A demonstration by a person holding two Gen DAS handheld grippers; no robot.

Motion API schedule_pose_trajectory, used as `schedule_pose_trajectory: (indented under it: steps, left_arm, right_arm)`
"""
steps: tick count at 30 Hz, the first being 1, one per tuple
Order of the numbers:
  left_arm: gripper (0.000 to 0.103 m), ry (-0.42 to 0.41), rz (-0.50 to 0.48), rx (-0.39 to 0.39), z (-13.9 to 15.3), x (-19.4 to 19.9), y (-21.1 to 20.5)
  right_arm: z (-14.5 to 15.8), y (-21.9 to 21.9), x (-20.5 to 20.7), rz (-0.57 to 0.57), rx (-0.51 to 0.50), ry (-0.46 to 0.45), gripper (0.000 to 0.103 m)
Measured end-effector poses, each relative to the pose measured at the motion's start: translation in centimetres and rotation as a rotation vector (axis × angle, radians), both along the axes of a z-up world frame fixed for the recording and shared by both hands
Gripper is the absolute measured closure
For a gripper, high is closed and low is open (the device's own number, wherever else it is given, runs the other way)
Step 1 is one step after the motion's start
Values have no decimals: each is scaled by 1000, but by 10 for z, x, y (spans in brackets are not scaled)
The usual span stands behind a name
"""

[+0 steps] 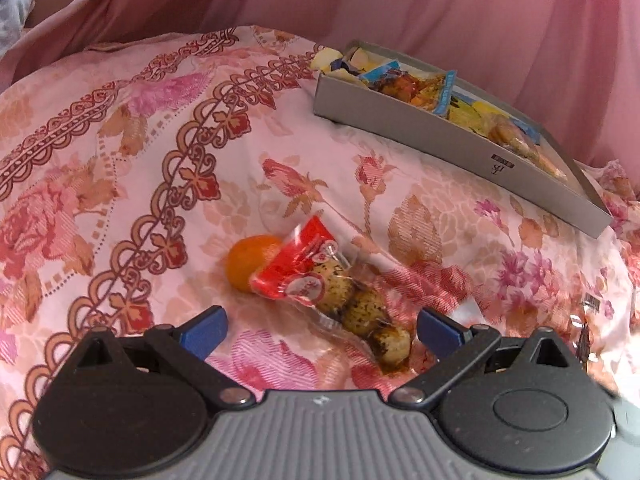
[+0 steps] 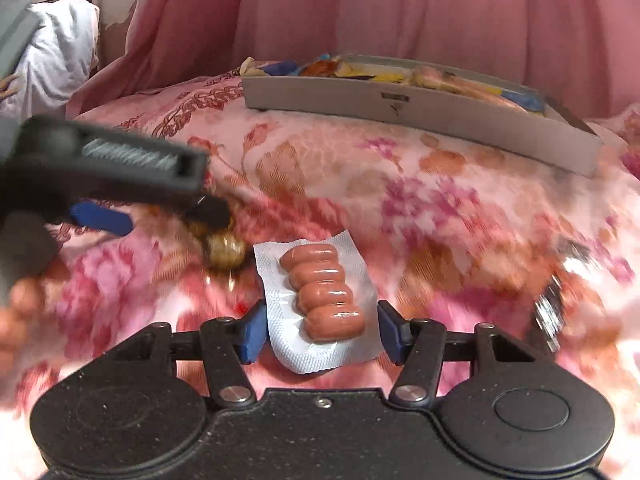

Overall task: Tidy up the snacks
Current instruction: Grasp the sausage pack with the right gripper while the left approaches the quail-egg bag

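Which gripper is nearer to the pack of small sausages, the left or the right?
Right. The right gripper has its open fingers on both sides of the sausage pack. The left gripper is open over the egg packet, which lies left of the sausages.

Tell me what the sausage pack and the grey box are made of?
The sausage pack looks like clear glossy plastic over a white dimpled backing: the film shows shiny highlights. The grey box looks like matte cardboard, with thin flat walls and no shine, though I can't be sure.
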State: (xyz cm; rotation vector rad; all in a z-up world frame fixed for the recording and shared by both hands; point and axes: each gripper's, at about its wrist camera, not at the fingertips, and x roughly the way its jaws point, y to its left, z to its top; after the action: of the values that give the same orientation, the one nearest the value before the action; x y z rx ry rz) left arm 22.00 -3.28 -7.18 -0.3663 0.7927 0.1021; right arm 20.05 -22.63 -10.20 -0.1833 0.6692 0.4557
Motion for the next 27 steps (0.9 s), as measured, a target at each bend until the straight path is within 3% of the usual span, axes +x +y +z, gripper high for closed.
schedule_pose_trajectory:
  steps: [5, 10, 16, 24, 27]
  left_arm:
    - [0, 31, 73, -12, -1, 17, -12]
    - [0, 68, 140, 36, -7, 34, -22]
    - [2, 58, 24, 141, -12, 27, -25]
    - [5, 26, -114, 186, -13, -9, -10]
    - [5, 45, -132, 155, -11, -19, 2]
  right_arm:
    - [-1, -14, -23, -20, -14, 16, 45]
    - [1, -20, -30, -27, -15, 19, 45]
    - [0, -26, -37, -37, 0, 20, 45]
    - [4, -25, -47, -42, 16, 42, 45]
    - [6, -22, -53, -45, 24, 54, 45]
